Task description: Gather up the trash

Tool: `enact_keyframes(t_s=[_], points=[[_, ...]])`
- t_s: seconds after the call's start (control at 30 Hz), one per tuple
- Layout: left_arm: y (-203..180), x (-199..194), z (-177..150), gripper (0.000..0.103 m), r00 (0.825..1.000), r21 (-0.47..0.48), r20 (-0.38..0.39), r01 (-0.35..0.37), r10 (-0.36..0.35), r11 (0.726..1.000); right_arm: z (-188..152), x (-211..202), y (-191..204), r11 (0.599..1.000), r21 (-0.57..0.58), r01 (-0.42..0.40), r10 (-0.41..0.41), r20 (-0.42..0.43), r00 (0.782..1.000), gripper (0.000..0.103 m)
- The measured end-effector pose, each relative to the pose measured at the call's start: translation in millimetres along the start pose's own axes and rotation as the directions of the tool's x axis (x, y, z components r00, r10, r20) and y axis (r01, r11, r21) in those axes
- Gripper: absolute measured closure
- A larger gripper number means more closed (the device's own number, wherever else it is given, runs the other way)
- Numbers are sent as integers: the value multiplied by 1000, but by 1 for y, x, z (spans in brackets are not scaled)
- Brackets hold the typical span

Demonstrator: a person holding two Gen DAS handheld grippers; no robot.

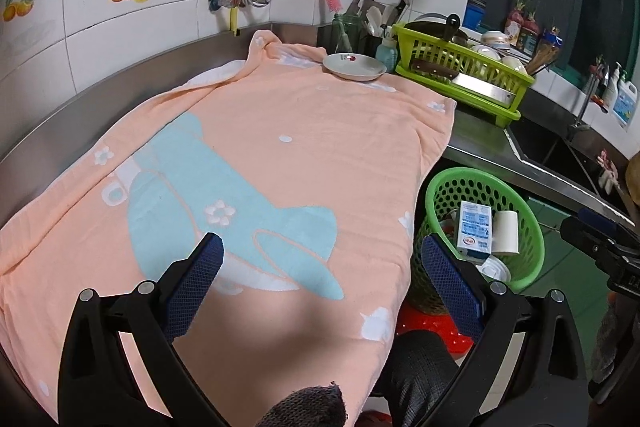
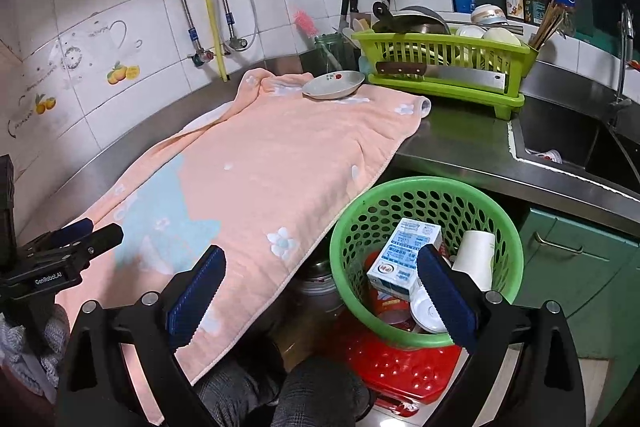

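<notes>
A round green trash basket (image 2: pixel 424 197) (image 1: pixel 524 203) stands beside the counter on a red stool (image 2: pixel 400 367). Inside it lie a white and blue carton (image 2: pixel 400 255) (image 1: pixel 474 227), a white paper cup (image 2: pixel 476 259) (image 1: pixel 506 237), a white lid (image 2: pixel 426 311) and a red wrapper. My left gripper (image 1: pixel 322 269) hangs open over the peach towel (image 1: pixel 280 155), with nothing between its fingers. My right gripper (image 2: pixel 320 285) is open too, straddling the towel's edge and the basket's near rim. A white plate (image 1: pixel 354 67) (image 2: pixel 334 85) rests on the towel's far end.
A lime dish rack (image 2: pixel 440 75) with bowls, a pan and a cleaver sits behind the plate. Knives and a pink brush stand in the corner. The steel sink (image 2: pixel 568 147) lies to the right, with green cabinets (image 2: pixel 576 267) under it. Dark-trousered knees show at the bottom.
</notes>
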State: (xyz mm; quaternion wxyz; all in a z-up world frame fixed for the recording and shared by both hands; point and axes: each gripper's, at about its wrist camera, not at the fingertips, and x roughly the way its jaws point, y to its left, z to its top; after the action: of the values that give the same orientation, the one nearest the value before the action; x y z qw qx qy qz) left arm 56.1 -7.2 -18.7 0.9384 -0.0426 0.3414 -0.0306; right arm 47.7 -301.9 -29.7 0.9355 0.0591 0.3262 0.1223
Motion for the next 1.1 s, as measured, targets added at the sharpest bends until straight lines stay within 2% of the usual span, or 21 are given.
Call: enact_keyframes(t_s=[0.5, 0.83, 1.1], points=[[-2, -9, -1, 5, 999, -6, 35, -15, 15, 1000, -1, -1, -3, 1000, 20, 15, -15, 18, 1000, 10], [-8, -15, -1, 5, 995, -5, 83, -63, 63, 998, -5, -4, -5, 998, 36, 46, -48, 54, 997, 10], [-18, -14, -4, 5, 992, 22, 93, -83, 80, 996, -8, -7, -2, 997, 24, 72, -73, 74, 995, 10]])
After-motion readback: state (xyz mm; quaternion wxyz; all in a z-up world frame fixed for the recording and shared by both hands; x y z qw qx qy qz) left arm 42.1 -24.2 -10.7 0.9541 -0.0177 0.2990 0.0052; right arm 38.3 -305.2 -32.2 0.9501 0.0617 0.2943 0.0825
